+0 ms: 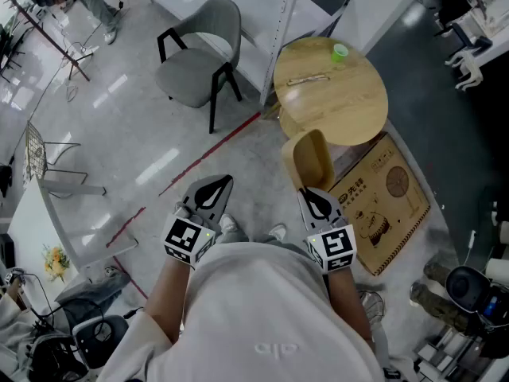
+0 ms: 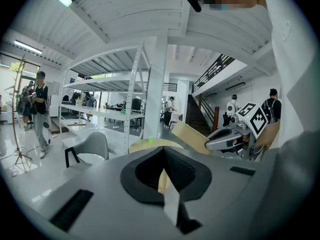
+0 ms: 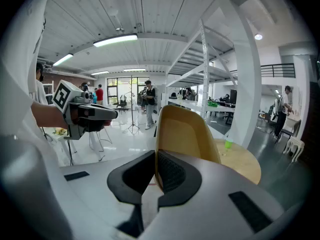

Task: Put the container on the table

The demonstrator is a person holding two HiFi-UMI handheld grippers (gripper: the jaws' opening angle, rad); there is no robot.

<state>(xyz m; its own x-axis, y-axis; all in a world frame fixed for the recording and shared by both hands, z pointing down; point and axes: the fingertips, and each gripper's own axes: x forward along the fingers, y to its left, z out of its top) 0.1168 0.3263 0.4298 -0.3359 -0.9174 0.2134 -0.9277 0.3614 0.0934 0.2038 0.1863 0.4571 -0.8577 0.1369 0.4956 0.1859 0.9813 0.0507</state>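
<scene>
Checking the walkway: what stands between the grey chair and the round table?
A white rack upright stands between the grey chair and the round table, clearest in the head view.

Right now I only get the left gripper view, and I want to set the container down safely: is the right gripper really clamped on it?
Observer: Yes. The right gripper view shows the right gripper with its jaws pressed on the thin wall of the tan container.
Operator: Is the table top free?
Observer: Mostly. In the head view the round wooden table carries only a small green object near its far edge and a thin stick; its near half is bare.
Operator: Anything on the floor nearby?
Observer: A printed cardboard box lies on the floor to the container's right, partly under the table.
</scene>
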